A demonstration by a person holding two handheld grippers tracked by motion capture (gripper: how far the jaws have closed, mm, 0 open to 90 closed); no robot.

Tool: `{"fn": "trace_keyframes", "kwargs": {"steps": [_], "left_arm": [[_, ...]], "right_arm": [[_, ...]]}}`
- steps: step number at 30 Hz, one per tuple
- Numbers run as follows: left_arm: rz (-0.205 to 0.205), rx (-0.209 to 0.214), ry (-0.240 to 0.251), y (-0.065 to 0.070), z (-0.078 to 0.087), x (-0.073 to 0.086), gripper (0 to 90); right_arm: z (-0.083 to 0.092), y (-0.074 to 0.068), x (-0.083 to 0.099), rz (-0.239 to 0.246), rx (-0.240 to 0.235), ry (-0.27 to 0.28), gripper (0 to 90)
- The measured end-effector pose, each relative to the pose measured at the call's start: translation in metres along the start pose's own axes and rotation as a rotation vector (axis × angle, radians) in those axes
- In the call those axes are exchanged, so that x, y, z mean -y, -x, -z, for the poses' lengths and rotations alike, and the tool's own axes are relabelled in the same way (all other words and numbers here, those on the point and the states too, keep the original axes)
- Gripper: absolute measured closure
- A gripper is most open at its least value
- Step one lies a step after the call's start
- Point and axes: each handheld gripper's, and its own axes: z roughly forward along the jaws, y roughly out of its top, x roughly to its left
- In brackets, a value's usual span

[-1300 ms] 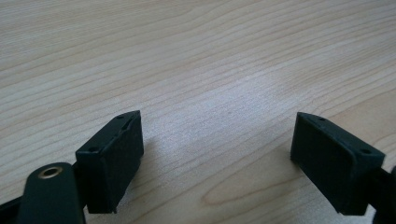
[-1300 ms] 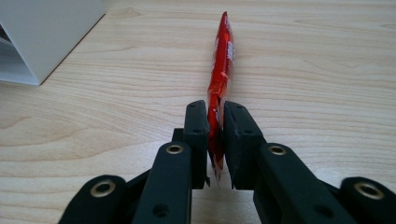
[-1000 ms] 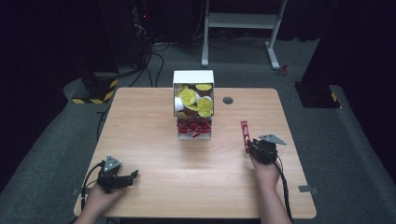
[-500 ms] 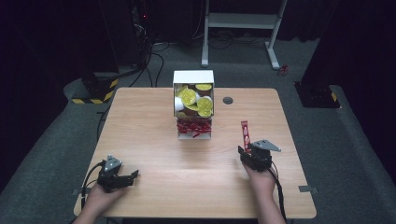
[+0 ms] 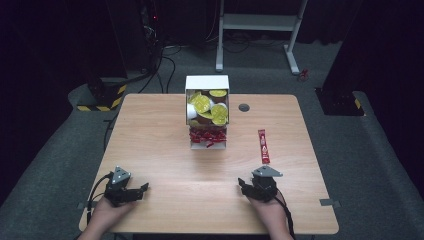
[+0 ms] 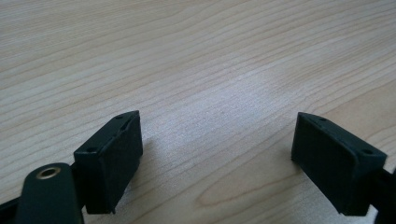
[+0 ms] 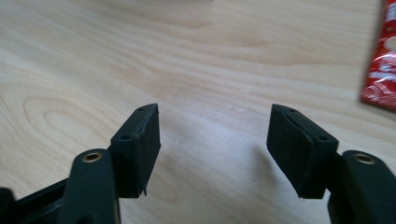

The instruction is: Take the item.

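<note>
At the bottom left of the high view the person's left hand (image 5: 107, 212) rests on the near edge of the wooden table (image 5: 160, 145), holding the left gripper (image 5: 141, 190) low, its jaws pointing toward the frame's centre; in the left gripper view its jaws stand wide apart over bare wood, nothing between them. At the bottom right of centre the right hand (image 5: 267, 212) holds the right gripper (image 5: 243, 187), grey plate on top, its black jaws pointing toward the frame's left; in the right gripper view the jaws are likewise spread, gripping nothing, bare table grain between them.

Just above the right gripper in the high view a red sachet (image 5: 263, 145) lies flat on the table, lengthwise up the frame, apart from the gripper; its lower end shows at the right edge of the right gripper view (image 7: 380, 70). Farther up, at the frame's centre, a white box (image 5: 207, 83) sits on the table, holding yellow round packets in its upper part and small red packets (image 5: 207, 136) in its lower part; a small dark round fitting (image 5: 244, 107) sits in the table just right of the box. Beyond the table, a white frame stand (image 5: 260, 22) stands on the dark floor at the top of the picture.
</note>
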Motion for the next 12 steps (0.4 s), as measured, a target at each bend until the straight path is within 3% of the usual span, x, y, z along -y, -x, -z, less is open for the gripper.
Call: {"fn": "trace_keyframes", "kwargs": {"steps": [4, 10, 12], "left_arm": [[0.0, 0.0, 0.0, 0.0001, 0.0001, 0.0001, 16.8], [0.006, 0.002, -0.002, 0.0009, 0.0005, 0.0005, 16.9], [0.005, 0.002, -0.003, 0.001, 0.0006, 0.0005, 16.9]], "right_arm": [[-0.0052, -0.0072, 0.001, 0.047, 0.022, -0.038, 29.2], [-0.0064, -0.0076, 0.0004, 0.052, 0.016, -0.037, 27.8], [-0.0065, -0.0082, 0.0004, 0.055, 0.01, -0.044, 23.2]]}}
